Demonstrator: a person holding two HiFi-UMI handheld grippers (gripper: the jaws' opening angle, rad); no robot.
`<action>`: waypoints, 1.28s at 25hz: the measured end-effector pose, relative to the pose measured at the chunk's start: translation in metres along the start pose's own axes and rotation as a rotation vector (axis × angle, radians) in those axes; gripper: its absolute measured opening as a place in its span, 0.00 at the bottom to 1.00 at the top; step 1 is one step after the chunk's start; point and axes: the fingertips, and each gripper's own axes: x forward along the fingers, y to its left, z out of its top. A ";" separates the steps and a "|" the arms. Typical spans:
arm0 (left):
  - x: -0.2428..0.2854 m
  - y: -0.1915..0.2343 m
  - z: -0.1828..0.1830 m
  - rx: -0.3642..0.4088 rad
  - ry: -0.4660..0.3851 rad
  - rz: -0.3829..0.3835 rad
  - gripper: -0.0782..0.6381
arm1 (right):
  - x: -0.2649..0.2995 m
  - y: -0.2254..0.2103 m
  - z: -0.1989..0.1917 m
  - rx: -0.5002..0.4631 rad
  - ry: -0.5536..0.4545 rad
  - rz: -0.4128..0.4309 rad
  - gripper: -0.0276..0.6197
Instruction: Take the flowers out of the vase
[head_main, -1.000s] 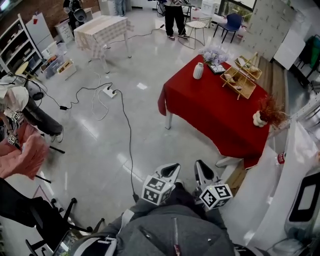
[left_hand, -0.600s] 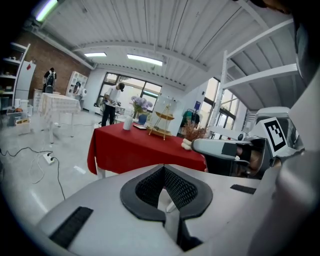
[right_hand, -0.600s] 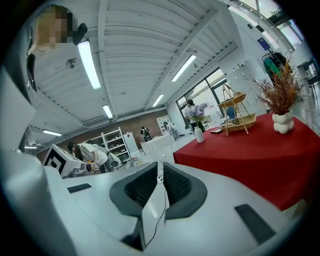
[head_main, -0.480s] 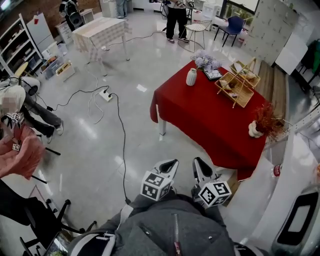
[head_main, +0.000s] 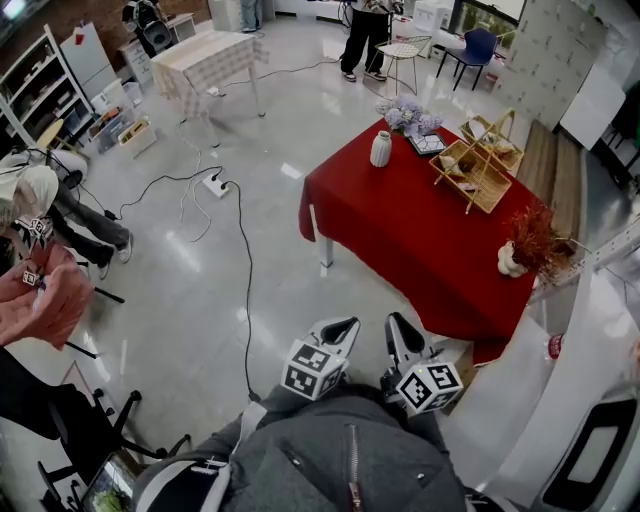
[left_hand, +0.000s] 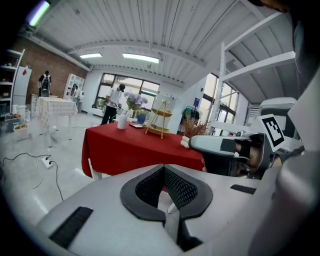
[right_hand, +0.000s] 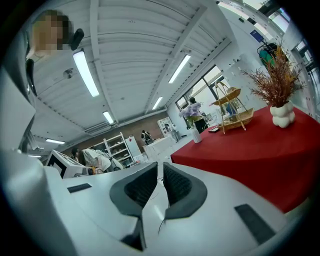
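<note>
The purple flowers (head_main: 405, 112) stand by the white vase (head_main: 380, 149) at the far left corner of the red counter (head_main: 420, 230), well apart from the near left gripper (head_main: 338, 328) and right gripper (head_main: 397, 327), both with fingers closed on nothing.

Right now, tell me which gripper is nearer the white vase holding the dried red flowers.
Right. The vase stands on the red table, ahead and to the right of the right gripper. The left gripper is on that gripper's other side, farther off.
</note>
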 end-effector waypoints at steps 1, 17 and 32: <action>0.000 -0.001 0.000 0.000 -0.001 0.001 0.12 | -0.002 0.000 -0.001 -0.001 0.002 0.000 0.06; 0.016 0.001 0.017 0.022 -0.029 0.013 0.12 | 0.005 -0.013 -0.001 -0.005 0.013 0.002 0.06; 0.083 0.078 0.068 -0.034 -0.039 0.009 0.12 | 0.102 -0.051 0.023 0.007 0.061 0.010 0.06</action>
